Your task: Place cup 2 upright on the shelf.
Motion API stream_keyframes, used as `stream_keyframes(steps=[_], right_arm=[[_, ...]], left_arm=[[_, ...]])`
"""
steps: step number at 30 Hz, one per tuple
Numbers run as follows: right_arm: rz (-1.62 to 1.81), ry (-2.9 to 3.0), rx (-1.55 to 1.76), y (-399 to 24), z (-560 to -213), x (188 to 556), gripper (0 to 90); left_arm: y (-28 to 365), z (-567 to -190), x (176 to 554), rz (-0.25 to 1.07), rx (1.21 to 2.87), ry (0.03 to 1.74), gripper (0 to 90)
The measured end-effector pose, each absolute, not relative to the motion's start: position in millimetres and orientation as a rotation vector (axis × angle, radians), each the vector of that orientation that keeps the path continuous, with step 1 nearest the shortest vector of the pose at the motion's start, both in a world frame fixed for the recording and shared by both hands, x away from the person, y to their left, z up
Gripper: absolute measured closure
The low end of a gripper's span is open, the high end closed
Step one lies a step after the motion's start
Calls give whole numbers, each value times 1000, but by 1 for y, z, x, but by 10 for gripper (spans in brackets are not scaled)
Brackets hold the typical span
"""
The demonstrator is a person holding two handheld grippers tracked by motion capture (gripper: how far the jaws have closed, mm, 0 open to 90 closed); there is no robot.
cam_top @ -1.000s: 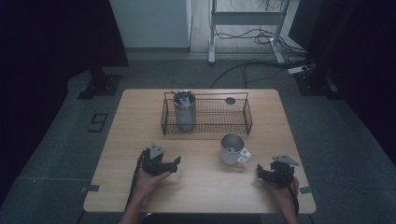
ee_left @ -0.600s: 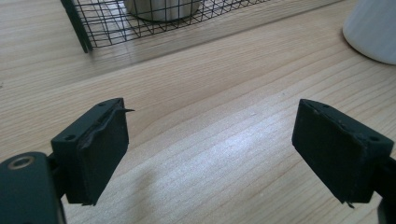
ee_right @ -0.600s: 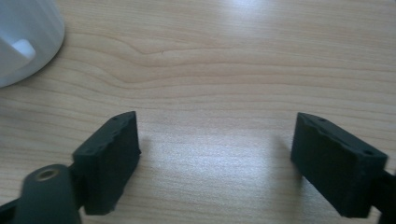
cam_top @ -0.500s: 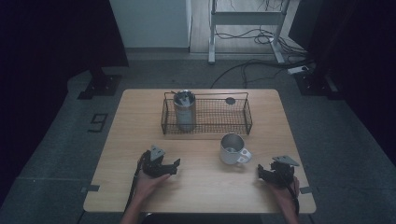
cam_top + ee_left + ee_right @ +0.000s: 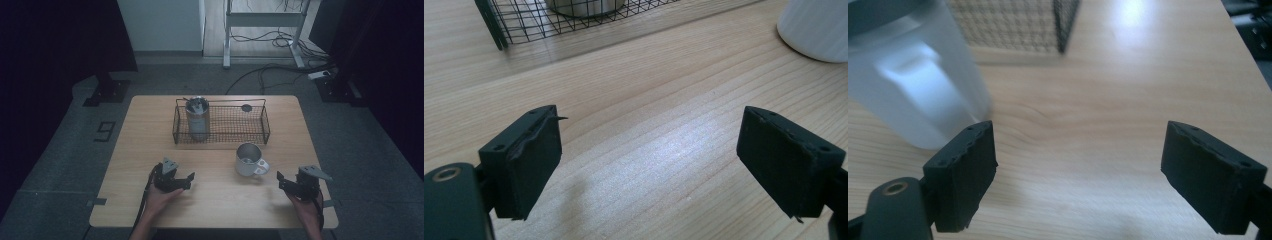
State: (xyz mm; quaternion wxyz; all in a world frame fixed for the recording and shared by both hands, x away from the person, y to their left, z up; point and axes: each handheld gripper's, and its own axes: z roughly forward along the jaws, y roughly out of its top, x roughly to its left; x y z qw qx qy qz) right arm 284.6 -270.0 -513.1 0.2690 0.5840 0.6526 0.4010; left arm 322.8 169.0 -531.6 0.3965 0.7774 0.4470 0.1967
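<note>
Mug (image 5: 247,160) untouched on counter (image 5: 150,125), wire basket (image 5: 225,130) just behind it; right gripper (image 5: 281,181) near mug, released and empty; left gripper (image 5: 186,180) farther off, likewise released. Grasp yet to come.

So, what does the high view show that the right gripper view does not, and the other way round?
High view: a metal canister standing inside the wire basket, and the left hand-held gripper resting in the person's hand. Right gripper view: the right hand-held gripper seen close up, its jaws apart with bare wood between them. Both: the mug, the basket and the wooden table.
</note>
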Motion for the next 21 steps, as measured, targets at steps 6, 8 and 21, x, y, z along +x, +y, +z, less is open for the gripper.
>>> stream_keyframes(steps=[6,8,21], right_arm=[[1195,1773,1533,-260,-489,279,142],[1210,1772,1524,-257,-485,278,142],[1214,1889,1468,-215,-470,296,124]], left_arm=[[171,-533,324,486,1958,1139,122],[171,-532,323,480,1953,1137,122],[177,-525,321,404,1944,1134,123]])
